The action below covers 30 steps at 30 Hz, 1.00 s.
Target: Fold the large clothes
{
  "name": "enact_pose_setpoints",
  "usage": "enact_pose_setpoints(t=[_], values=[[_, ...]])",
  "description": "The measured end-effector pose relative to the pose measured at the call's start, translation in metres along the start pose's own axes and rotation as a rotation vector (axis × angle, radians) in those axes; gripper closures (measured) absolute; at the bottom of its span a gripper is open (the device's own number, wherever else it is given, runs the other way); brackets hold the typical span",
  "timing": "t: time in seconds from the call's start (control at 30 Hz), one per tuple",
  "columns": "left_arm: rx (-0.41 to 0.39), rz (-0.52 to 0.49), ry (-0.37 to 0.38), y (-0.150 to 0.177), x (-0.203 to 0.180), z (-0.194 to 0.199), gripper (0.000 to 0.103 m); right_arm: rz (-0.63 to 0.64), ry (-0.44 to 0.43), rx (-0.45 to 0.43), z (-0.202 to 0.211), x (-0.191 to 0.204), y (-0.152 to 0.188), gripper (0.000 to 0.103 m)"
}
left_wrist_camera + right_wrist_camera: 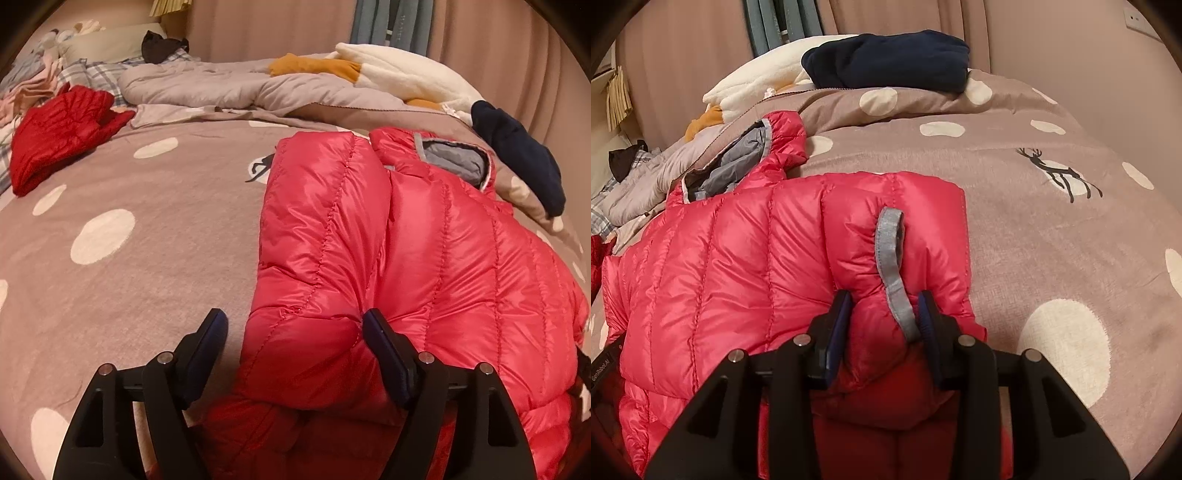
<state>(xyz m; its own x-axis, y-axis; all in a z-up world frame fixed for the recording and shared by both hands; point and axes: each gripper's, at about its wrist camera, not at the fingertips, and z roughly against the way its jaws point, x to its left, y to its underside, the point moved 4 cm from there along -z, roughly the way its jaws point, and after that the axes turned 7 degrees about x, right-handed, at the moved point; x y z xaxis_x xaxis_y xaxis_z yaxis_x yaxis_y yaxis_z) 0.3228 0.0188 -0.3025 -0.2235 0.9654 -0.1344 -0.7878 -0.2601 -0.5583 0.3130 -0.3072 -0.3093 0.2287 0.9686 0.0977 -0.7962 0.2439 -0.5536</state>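
The red down jacket (746,258) lies on the spotted bedcover (1052,229), its long axis running from the lower edge of each frame up toward the grey-lined collar (738,166); in the left wrist view that collar (454,162) sits at upper right.

Your right gripper (884,321) has its jaws partly open around a puffed fold at the jacket's near edge; the grey-trimmed cuff (890,258) runs down between the pads, which look to be touching the fabric, though you cannot tell whether they are still pressing.

Your left gripper (293,325) stands wide open. Its right finger (384,354) rests against the jacket (369,240), while its left finger (207,350) stands over bare bedcover (147,258), with the folded sleeve's edge between them.

Small white lettering at the left edge of the right wrist view seems to read "GenRobot.AI".

Farther off, a folded red quilted garment (59,136) lies at left, a navy garment (886,62) at the top, and a deer print (1056,173) marks the cover.
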Motion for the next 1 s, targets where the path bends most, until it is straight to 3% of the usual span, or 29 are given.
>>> enact_pose_setpoints(t=[0.2,0.43,0.57,0.63,0.67,0.7,0.8,1.0], values=[[0.014,0.034,0.003,0.0,0.007,-0.002,0.014,0.006,0.009,0.002,-0.001,0.001,0.0,0.064],[0.007,0.058,-0.001,0.002,0.01,0.001,0.011,0.019,0.03,-0.002,0.0,0.0,-0.001,0.062],[0.004,0.09,-0.03,0.007,0.022,0.013,0.012,0.056,0.093,0.006,0.012,0.007,0.003,0.046],[-0.015,0.106,-0.021,0.008,0.032,0.025,0.019,0.055,0.079,0.007,0.032,0.007,0.011,0.028],[-0.022,0.109,-0.013,0.007,0.036,0.031,0.022,0.044,0.064,0.001,0.039,0.005,0.013,0.014],[-0.024,0.109,-0.006,0.005,0.039,0.038,0.031,0.028,0.035,-0.009,0.049,0.001,0.016,0.008],[-0.048,0.096,0.02,-0.004,0.043,0.067,0.041,-0.01,-0.028,-0.037,0.075,-0.011,0.014,0.008],[-0.161,0.069,0.066,-0.019,0.039,0.129,0.049,0.059,-0.015,-0.097,0.122,-0.005,-0.014,0.008]])
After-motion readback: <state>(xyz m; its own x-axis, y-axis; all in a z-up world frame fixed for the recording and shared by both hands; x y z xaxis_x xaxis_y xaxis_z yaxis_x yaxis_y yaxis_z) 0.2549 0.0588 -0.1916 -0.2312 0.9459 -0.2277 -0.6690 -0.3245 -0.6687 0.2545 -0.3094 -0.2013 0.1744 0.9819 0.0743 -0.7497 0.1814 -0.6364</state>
